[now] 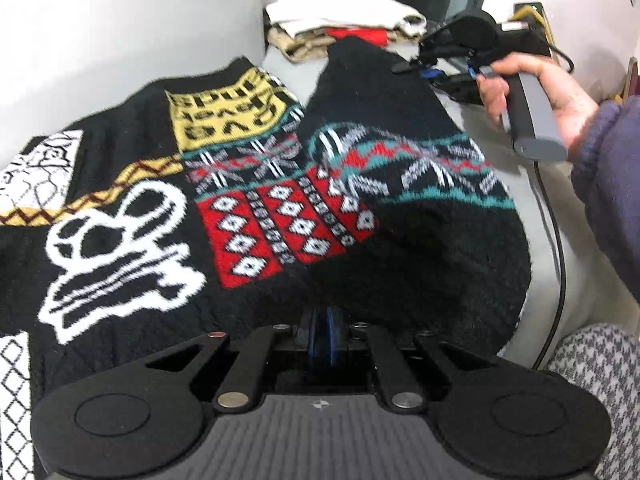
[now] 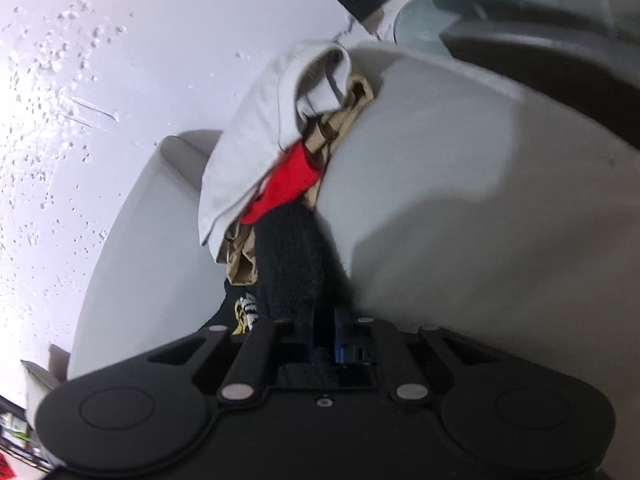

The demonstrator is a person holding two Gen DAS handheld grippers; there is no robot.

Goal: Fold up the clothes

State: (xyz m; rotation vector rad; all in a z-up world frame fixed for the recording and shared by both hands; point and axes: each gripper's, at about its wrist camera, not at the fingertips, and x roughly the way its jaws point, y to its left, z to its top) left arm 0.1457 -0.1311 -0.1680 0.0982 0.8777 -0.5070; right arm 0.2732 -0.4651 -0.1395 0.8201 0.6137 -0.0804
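The left gripper (image 1: 325, 330) has its jaws clamped on the near hem of the patterned knit sweater (image 1: 256, 200); the right gripper (image 2: 320, 332) pinches a black sleeve cuff. The sweater lies spread on the pale sofa (image 1: 120, 28), long axis running away from the left camera. A sleeve fold seems under way; next, carry the cuff inward across the body.

sweater (image 1: 248, 208): fuzzy knit wool (patterned, matt) | sofa (image 1: 120, 32): smooth pale upholstery | left gripper (image 1: 323, 330): matt black plastic, shiny metal rivets
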